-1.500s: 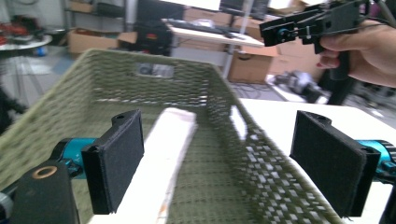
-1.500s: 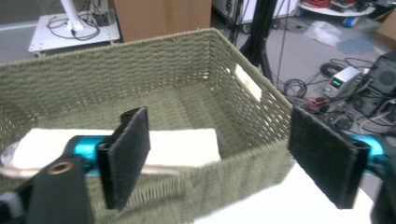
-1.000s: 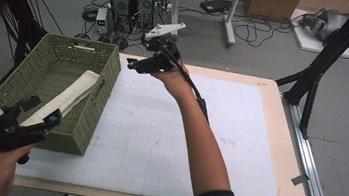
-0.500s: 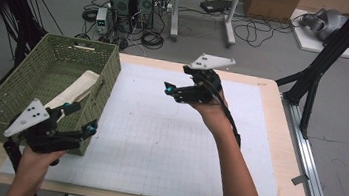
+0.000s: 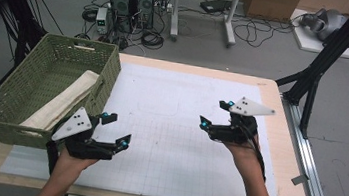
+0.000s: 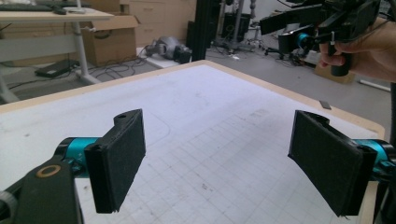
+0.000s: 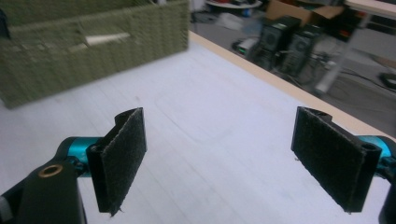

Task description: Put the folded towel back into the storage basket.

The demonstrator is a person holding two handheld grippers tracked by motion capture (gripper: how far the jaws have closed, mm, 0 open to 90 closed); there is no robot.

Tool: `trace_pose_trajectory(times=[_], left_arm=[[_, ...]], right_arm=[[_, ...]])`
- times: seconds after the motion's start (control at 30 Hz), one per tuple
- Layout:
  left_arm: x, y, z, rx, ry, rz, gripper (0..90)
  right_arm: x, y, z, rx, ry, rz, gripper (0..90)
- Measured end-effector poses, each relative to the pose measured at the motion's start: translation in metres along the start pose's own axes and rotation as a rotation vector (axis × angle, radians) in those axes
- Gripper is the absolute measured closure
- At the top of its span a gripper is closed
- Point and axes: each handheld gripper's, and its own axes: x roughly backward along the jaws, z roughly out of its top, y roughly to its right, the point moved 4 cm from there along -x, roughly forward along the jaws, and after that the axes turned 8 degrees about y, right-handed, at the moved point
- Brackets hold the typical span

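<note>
Left claw (image 5: 117, 131): released, black padded jaws wide apart with nothing between them, held over the near left of the white gridded mat (image 5: 179, 129) on the wooden desk (image 5: 286, 157).
Right claw (image 5: 213, 114): released and empty, over the right side of the mat, jaws pointing left.
Woven green basket (image 5: 13, 123): far left of the desk, just beside the left claw.
Rolled beige cloth (image 5: 64, 100): lies in the basket, long axis running near-left to far-right, its far end propped on the right wall.
High view: shows the whole cloth.
Right gripper view: shows the basket (image 7: 93, 46) side-on, the cloth (image 7: 107, 38) a pale strip through the handle slot.
Left gripper view: shows the right claw (image 6: 289, 28) in a hand, far right.
</note>
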Motion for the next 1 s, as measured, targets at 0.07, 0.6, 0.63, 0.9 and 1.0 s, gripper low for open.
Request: trace_pose_trajectory(times=[0.07,0.6,0.63,0.9,1.0], left_arm=[[-0.004,0.001,-0.005,-0.005,-0.009,-0.011,18.9],[-0.017,0.004,-0.033,-0.011,-0.052,-0.032,17.9],[-0.017,0.004,-0.034,-0.01,-0.054,-0.032,17.9],[-0.014,0.001,-0.035,0.003,-0.059,-0.023,18.0],[-0.014,0.0,-0.036,0.002,-0.06,-0.015,18.0]], right_arm=[[0.012,0.001,-0.009,-0.011,0.007,-0.022,16.7],[0.071,-0.004,-0.071,-0.062,0.059,-0.166,16.6],[0.073,-0.004,-0.074,-0.072,0.058,-0.173,16.6],[0.081,-0.008,-0.103,-0.112,0.036,-0.199,16.6],[0.083,-0.005,-0.106,-0.108,0.028,-0.212,16.6]])
